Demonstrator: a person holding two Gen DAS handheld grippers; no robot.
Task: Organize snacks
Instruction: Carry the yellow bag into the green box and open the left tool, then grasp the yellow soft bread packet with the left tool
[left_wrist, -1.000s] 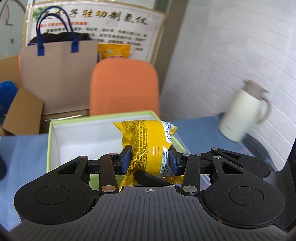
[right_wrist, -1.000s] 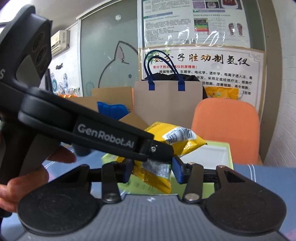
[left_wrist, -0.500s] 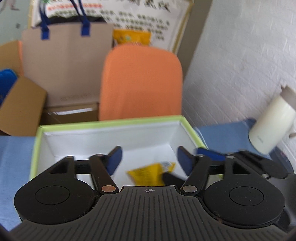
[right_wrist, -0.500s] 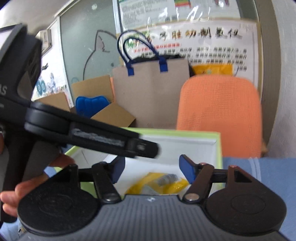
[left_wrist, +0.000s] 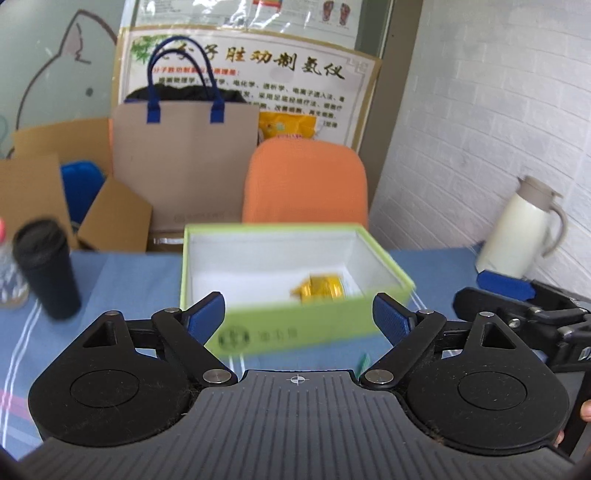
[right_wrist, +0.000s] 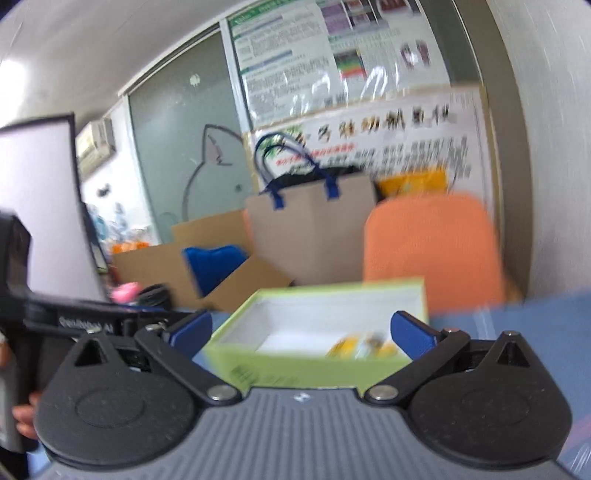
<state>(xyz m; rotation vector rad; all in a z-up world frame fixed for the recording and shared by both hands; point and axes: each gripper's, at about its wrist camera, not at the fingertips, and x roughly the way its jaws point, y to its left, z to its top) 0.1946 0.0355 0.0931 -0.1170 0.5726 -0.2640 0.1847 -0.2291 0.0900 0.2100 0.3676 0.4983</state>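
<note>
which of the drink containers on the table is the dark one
The black tumbler at the left of the table, left of the green box. The other, the jug by the white wall on the right, is cream with a handle.

Both tools' jaws just opened, yellow snack packets (left_wrist: 320, 287) dropped into green box (left_wrist: 295, 328)

Green box (left_wrist: 295, 328) stands open-topped; black cup (left_wrist: 46, 269) flanks its left.

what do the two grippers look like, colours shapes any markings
Both match. The left gripper has blue ribbed pads on black linkage arms with silver pivot pins, two round black discs and a ridged dark grey base bearing a small crosshair mark. The right gripper is built alike; white lettering on the left one's side is too blurred to read.
</note>
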